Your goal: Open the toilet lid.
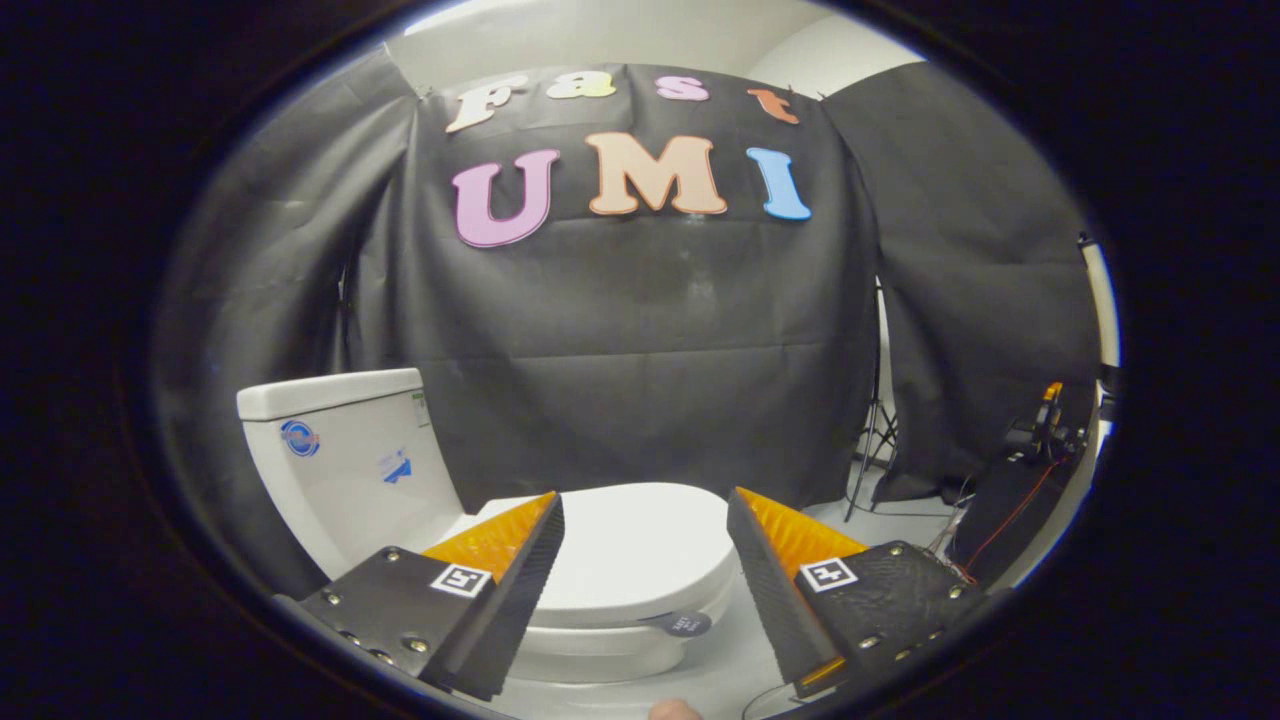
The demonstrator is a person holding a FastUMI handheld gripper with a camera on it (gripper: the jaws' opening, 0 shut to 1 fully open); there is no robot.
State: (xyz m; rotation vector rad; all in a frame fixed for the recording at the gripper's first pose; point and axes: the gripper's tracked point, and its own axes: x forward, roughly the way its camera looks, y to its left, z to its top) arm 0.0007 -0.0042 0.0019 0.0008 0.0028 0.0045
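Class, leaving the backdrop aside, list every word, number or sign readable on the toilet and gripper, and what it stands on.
Round blue sticker on the white ceramic tank: too blurred to read.
Blue-and-white sticker beside it: too small.
Dark tab at the front of the closed white toilet lid: pale print, unreadable.
Square black-and-white markers on the fingers of the open gripper, either side of the lid: patterns, no words.

Black cloth wall (640, 330), light stand (872, 440), black case (1010, 510)
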